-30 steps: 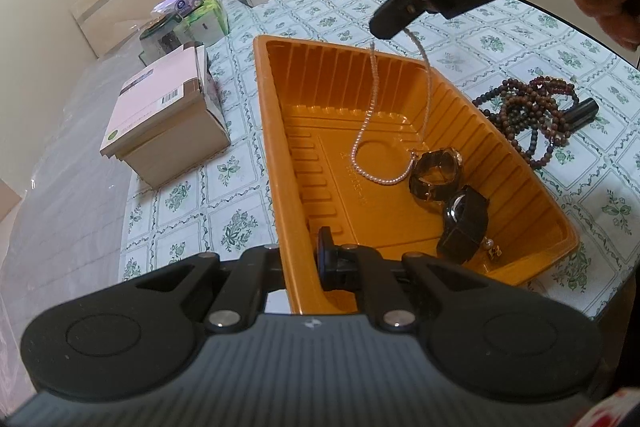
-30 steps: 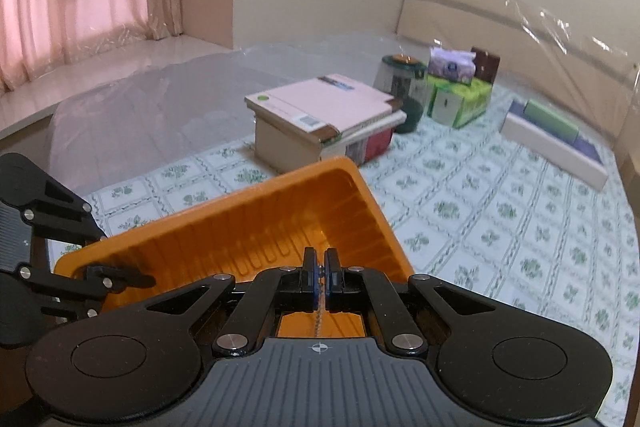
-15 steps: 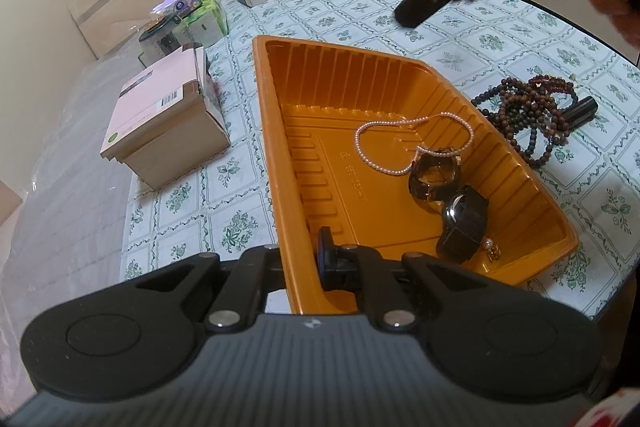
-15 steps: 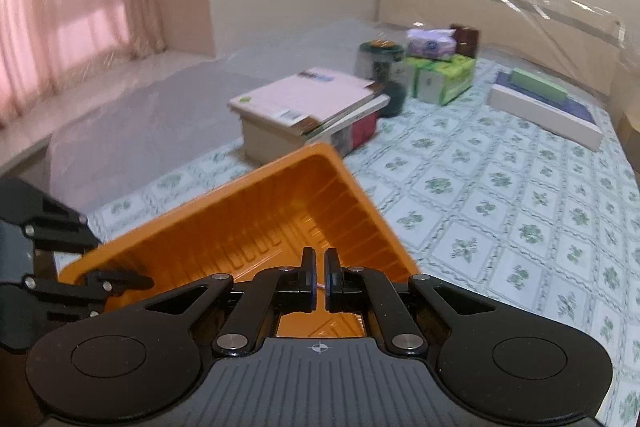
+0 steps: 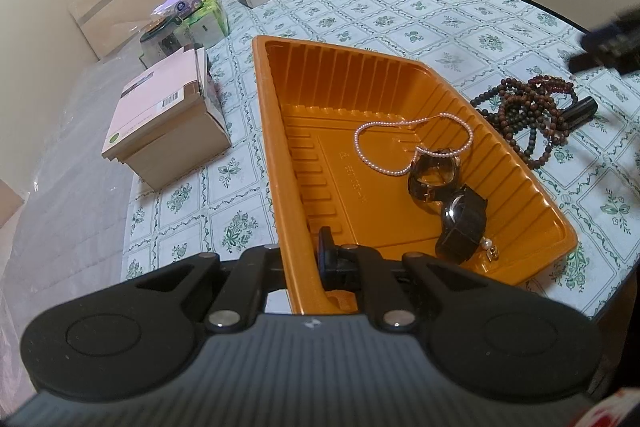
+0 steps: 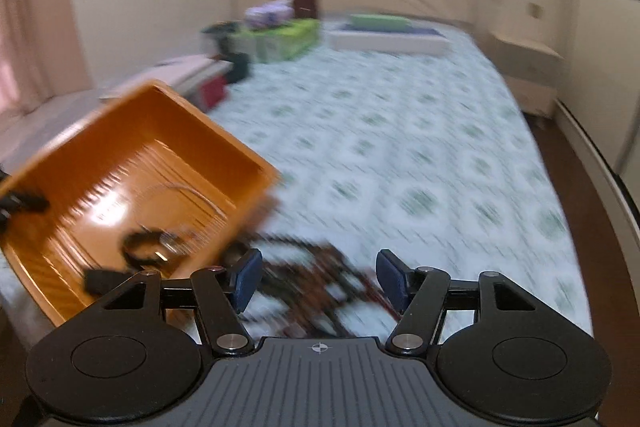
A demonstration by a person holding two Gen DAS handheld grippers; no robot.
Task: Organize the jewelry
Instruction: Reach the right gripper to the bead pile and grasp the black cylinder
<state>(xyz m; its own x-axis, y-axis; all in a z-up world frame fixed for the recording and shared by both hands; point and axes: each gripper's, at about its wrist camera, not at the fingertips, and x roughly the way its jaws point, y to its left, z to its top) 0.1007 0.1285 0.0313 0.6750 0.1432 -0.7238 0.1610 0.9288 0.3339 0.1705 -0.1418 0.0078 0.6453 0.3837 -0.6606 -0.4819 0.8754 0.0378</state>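
A: The surface is a round table [image 5: 400, 11] under a green floral cloth, with cartons and tissue packs stacked toward 10 o'clock in the left wrist view. What sits in the middle?

B: An orange tray [image 5: 272, 131], ribbed along its walls. Inside lie a pearl necklace [image 5: 400, 147], looped loosely, and at about 5 o'clock from it two watches [image 5: 448, 195], one leaning on the other. A small earring [image 5: 490, 249] rests at the near corner.

A: Why does the left gripper [image 5: 302, 259] sit so low?

B: Its jaws are clenched on the tray's near wall, one finger inside and one outside. Most likely it steadies the light plastic tray so it does not slide while pieces are dropped in.

A: And the right gripper [image 6: 318, 281]?

B: It is released, jaws spread wide with nothing between them. The right wrist view is smeared by motion, yet the dark bead strands [image 5: 528, 115] show just beyond the fingertips. They lie on the cloth at 3 o'clock of the tray, just outside its right wall, beside a small black cylinder [image 5: 580, 109].

A: So the beads seem the next pick?

B: Probably; the wide opening suits a bulky, tangled heap.
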